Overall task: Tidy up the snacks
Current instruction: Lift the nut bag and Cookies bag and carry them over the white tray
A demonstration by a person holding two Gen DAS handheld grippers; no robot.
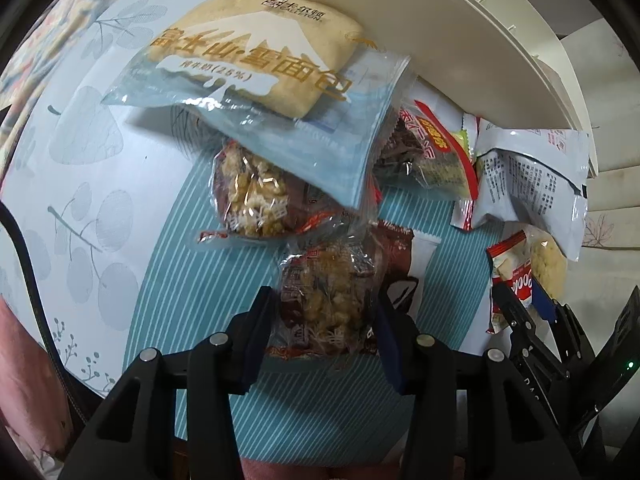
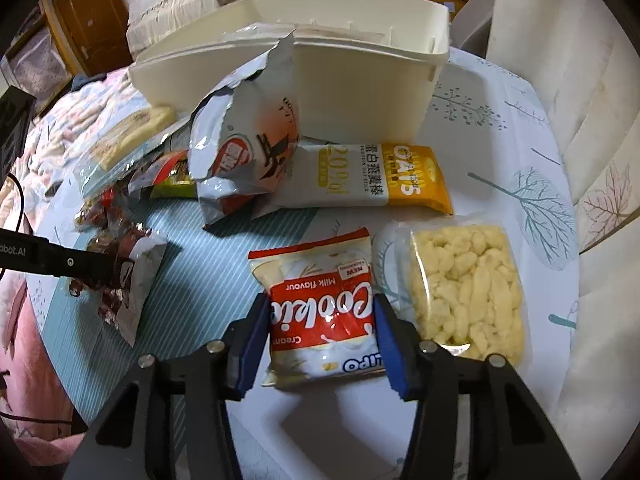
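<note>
Left gripper (image 1: 324, 322): jaws clamped on brown nut-cluster packet (image 1: 326, 300), mid-counter. Right gripper (image 2: 322, 330): jaws gripping red-white cookie packet (image 2: 320, 312), beside puffed-corn bag (image 2: 468, 292). Right view only: oat bar (image 2: 384, 180), white bin (image 2: 352, 76). Left view only: bread packet (image 1: 256, 60).

A clear brown popcorn packet (image 1: 328, 304) is sitting between the left jaws; a red-and-white cookie packet (image 2: 324, 312) is lying flat between the right jaws.
</note>
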